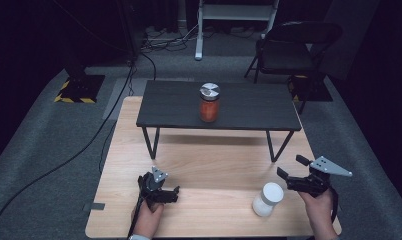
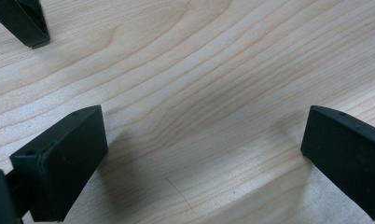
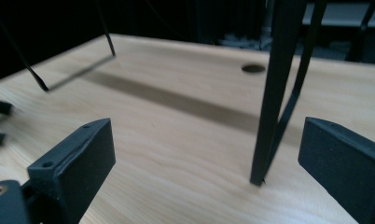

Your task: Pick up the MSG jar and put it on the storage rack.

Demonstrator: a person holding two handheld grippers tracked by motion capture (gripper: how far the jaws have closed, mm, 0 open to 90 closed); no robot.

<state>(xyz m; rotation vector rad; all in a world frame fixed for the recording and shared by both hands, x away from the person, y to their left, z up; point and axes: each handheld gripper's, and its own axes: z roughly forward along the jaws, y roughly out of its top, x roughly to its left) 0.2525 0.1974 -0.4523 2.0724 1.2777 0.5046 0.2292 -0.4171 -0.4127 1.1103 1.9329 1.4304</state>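
A pale wooden worktop (image 1: 209, 170) seen from above, with a person's two hands coming in at its near edge, each holding a black two-jaw gripper.

Near the near-left corner, the left gripper (image 1: 170, 194) rests low over the wood. In the left gripper view its jaws stand wide apart with bare wood grain between them and nothing held.

Along the far edge stands a small dark shelf (image 1: 179, 107) on thin black legs. On top of it, a little right of its middle, an orange-red jar (image 1: 209, 102) with a silver lid stands upright.

Towards the near-right corner a white container (image 1: 267, 199) with a white cap stands on the wood, touched by neither gripper.

Just to its right and a little farther back, the right gripper (image 1: 292, 168) is held at the right edge, its jaws pointing left and away from the person. The right gripper view shows these jaws wide open and empty, looking across the wood at one thin black leg (image 3: 274, 93) of the shelf standing between them farther off.
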